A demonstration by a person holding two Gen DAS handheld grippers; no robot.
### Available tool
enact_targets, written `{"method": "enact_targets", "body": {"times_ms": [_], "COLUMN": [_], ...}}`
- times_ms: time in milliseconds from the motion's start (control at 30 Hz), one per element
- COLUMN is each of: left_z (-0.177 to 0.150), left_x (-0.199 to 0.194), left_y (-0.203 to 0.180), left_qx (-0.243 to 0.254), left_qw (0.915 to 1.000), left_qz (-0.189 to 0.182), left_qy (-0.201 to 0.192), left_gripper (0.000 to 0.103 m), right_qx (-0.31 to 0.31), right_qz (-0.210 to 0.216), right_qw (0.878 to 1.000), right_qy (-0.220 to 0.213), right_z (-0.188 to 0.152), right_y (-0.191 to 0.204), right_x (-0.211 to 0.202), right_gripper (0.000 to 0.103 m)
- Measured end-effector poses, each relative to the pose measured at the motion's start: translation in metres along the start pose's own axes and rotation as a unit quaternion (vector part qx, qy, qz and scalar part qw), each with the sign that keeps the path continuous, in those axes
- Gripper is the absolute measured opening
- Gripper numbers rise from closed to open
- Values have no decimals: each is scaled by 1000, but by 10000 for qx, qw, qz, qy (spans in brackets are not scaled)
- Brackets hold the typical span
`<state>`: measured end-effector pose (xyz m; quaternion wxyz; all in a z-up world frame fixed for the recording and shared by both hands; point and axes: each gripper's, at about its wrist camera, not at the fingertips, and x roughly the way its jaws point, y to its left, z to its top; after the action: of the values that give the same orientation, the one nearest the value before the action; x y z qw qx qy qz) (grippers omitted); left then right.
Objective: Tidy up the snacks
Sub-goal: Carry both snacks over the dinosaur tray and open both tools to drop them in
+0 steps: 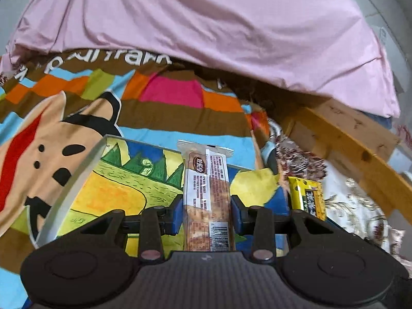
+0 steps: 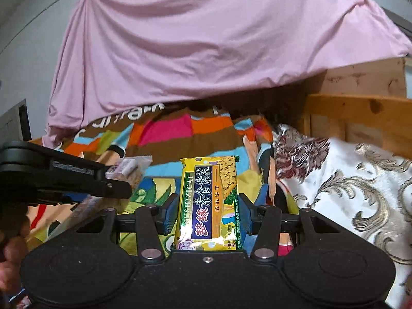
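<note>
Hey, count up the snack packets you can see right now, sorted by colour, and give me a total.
Brown and white packet, held in the left tongs: 1
Yellow cracker packet, held in the right tongs: 1
Total: 2

Both pictures are bright, with even indoor light and strong colours. Fisheye lenses bend everything near the rims, and the corners go black. The yellow packet (image 2: 208, 203) carries white glare at 6 o'clock. A dark shadow lies under the pink sheet (image 1: 206, 20). The patterned cloth (image 1: 360, 206) at 3 o'clock is blurred.
</note>
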<state>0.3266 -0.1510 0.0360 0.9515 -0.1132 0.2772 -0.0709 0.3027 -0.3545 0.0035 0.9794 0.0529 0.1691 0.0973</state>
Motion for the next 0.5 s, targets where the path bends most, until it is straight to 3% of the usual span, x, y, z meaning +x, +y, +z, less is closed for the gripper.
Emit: {"method": "enact_targets", "body": {"times_ms": [200,500], "left_z": [-1,1], "left_x": [45,91], "left_y": [7,19], "left_qx": [9,-69], "left_qw": [9995,9937], "left_qz": [186,355], "left_qy": [247,1064], "left_gripper": [41,41], "right_qx": [-130,-177], "right_qz": [-12,-4], "right_qw": [9989,9949], "right_qy": [453,995], "right_z": [-10,-26], "right_y": [-1,-1], "right_x": [32,59], "right_gripper": [51,51]}}
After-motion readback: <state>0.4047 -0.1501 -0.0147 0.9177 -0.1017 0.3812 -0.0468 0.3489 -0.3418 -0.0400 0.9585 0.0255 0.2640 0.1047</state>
